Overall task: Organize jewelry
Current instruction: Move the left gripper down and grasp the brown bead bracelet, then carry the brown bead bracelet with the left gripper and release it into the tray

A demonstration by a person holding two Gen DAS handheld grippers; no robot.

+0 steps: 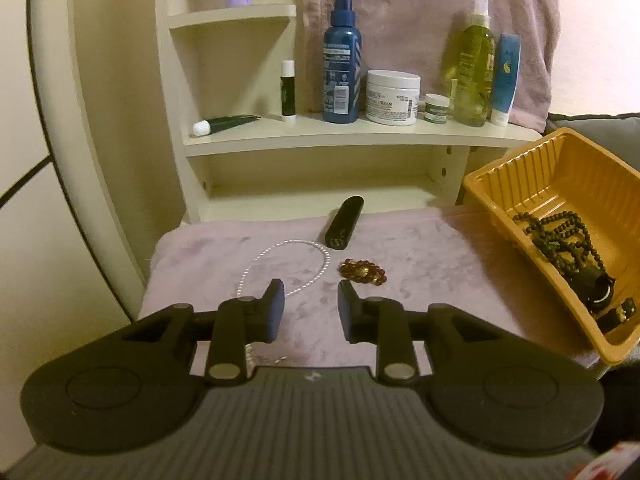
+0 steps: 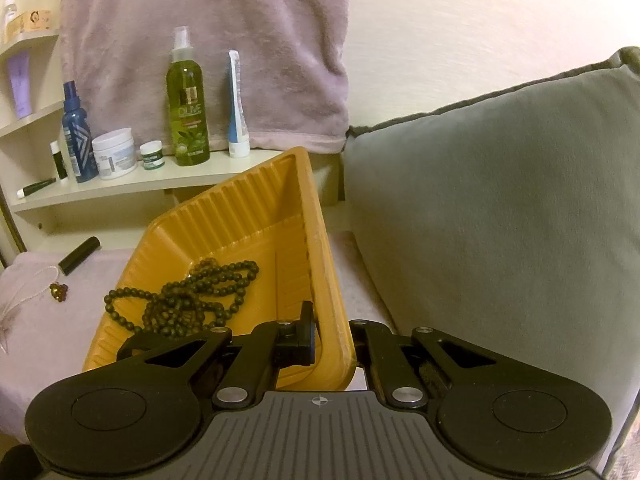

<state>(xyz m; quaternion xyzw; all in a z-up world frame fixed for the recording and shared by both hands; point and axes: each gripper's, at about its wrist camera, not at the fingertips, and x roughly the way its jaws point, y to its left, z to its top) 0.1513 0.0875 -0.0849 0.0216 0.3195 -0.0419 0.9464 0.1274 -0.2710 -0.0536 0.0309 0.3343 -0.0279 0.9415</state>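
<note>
Left wrist view: dark bead necklace [image 1: 560, 240] already lies inside the ribbed orange plastic tray [image 1: 516, 172], whose rim the right claw [image 2: 332, 344] pinches, while white pearl strand [image 1: 288, 268] and amber bead bracelet [image 1: 362, 271] wait beside it before the part-open, empty left claw [image 1: 311, 308].

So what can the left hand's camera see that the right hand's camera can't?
Only the left wrist view shows the left gripper, open and empty above the pink cloth, plus dark pieces at the tray's near end.

Only the right wrist view shows the right gripper shut on the orange tray's wall, and a grey cushion.

Both show the tray holding the dark bead necklace, the pearl necklace, the amber beads, the black case and the shelf bottles.
</note>
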